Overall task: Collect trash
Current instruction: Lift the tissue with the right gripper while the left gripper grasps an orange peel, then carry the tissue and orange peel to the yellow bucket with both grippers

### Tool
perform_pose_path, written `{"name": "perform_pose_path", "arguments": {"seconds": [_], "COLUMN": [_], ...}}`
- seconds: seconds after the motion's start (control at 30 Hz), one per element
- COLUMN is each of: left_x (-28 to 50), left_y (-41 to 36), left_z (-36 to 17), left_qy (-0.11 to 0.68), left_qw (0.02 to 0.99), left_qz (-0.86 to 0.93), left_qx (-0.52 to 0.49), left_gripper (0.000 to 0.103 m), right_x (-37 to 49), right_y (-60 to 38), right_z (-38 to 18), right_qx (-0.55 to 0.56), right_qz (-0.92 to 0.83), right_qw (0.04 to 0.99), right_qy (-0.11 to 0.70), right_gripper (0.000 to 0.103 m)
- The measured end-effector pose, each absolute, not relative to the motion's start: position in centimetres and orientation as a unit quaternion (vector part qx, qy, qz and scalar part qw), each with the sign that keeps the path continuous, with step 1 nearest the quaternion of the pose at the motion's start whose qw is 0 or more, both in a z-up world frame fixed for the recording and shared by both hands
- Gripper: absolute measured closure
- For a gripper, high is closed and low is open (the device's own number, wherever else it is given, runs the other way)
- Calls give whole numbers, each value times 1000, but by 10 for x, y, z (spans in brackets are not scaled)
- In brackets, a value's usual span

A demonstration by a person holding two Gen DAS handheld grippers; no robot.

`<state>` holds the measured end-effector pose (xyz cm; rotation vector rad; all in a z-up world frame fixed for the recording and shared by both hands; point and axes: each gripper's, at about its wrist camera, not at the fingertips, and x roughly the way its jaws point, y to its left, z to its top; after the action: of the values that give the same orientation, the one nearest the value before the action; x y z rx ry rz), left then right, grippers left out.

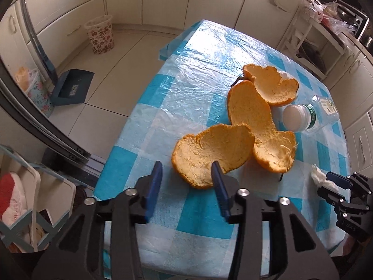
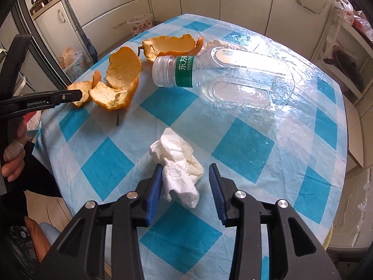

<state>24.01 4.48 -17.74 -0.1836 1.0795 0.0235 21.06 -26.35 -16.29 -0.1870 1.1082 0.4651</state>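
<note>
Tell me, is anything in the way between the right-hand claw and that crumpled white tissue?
Nothing visible is. The crumpled tissue already lies between the open fingers of the right gripper, resting against the left finger with a gap to the other. The plastic bottle and orange peels lie farther back on the table.

The right gripper (image 1: 326,185) is cut off by the right edge of the left wrist view, so only its tips show there. They hide part of the white tissue (image 1: 322,177). The clear bottle (image 1: 310,114) is partly behind the orange peels (image 1: 249,121), and the words on its label are too small to read. In the right wrist view the left gripper (image 2: 79,95) covers part of the nearest peel (image 2: 80,93). The person's hand (image 2: 14,156) is cut off at the left edge. The far flowered bin (image 2: 141,24) is half hidden behind the table (image 2: 303,163).
</note>
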Motion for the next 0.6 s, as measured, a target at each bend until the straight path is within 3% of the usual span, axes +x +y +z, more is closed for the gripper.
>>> {"name": "perform_pose_path", "arguments": {"seconds": [0.3,0.37,0.4,0.47,0.6], "left_x": [251,252,252,250,243], "left_y": [47,46,44,42,36], "left_z": [-181,-181,-182,-178,-165], "left_qy": [498,497,501,497,485], "left_qw": [861,862,860,862,870], "left_qz": [20,15,11,-1,-18], "left_qx": [-102,-100,-97,-98,-85], "left_gripper": [52,69,91,96,98], "right_x": [210,210,210,210,210], "right_y": [-256,-254,-253,-254,-255], "right_z": [-163,-163,-163,-162,-157], "right_qx": [-99,-102,-102,-100,-97], "right_qz": [227,229,230,232,234], "right_qw": [819,817,817,816,819], "right_qy": [518,519,519,519,515], "right_gripper": [62,66,75,82,82]}}
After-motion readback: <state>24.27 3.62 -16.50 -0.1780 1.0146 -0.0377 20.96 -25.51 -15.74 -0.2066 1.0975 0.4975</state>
